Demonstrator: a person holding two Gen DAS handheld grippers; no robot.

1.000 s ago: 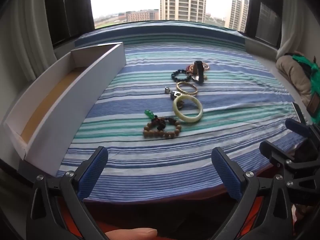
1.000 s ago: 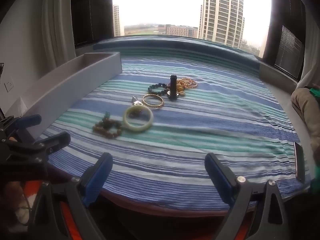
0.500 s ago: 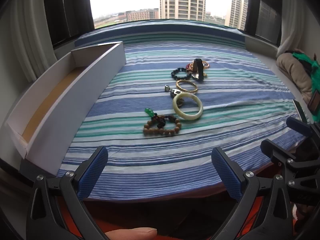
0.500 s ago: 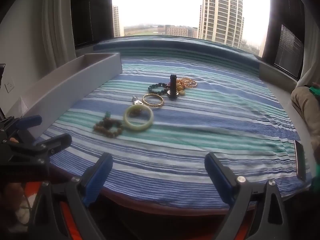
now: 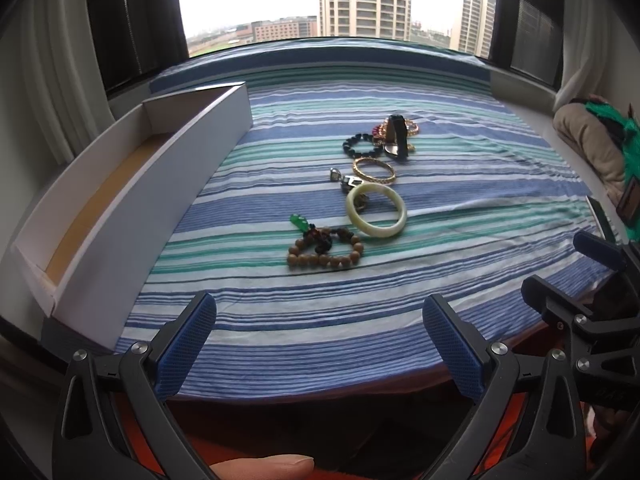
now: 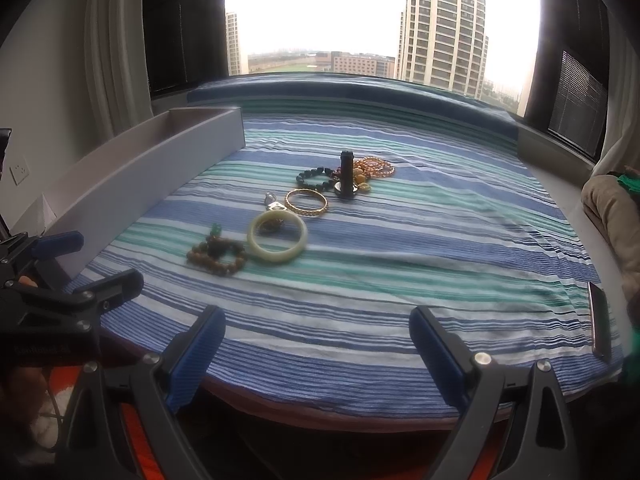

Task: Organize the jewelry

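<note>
Jewelry lies in a loose row on the striped cloth (image 5: 460, 200): a brown bead bracelet (image 5: 325, 251) with a green pendant nearest me, a pale jade bangle (image 5: 376, 210), a gold bangle (image 5: 373, 169), a dark bead bracelet (image 5: 357, 145) and orange beads (image 6: 374, 166) behind a black watch (image 6: 346, 176). A long white box (image 5: 120, 200) with an open top stands at the left. My left gripper (image 5: 320, 344) is open at the cloth's near edge, short of the brown beads. My right gripper (image 6: 318, 354) is open too, nothing between its fingers.
A phone (image 6: 599, 326) lies at the cloth's near right corner. Bundled clothing (image 5: 592, 148) sits at the far right by the window ledge. A finger (image 5: 264, 467) shows under the left gripper. Bare striped cloth stretches right of the jewelry.
Both grippers have crept slightly forward toward the jewelry; both remain open. The jewelry and box have not moved.
</note>
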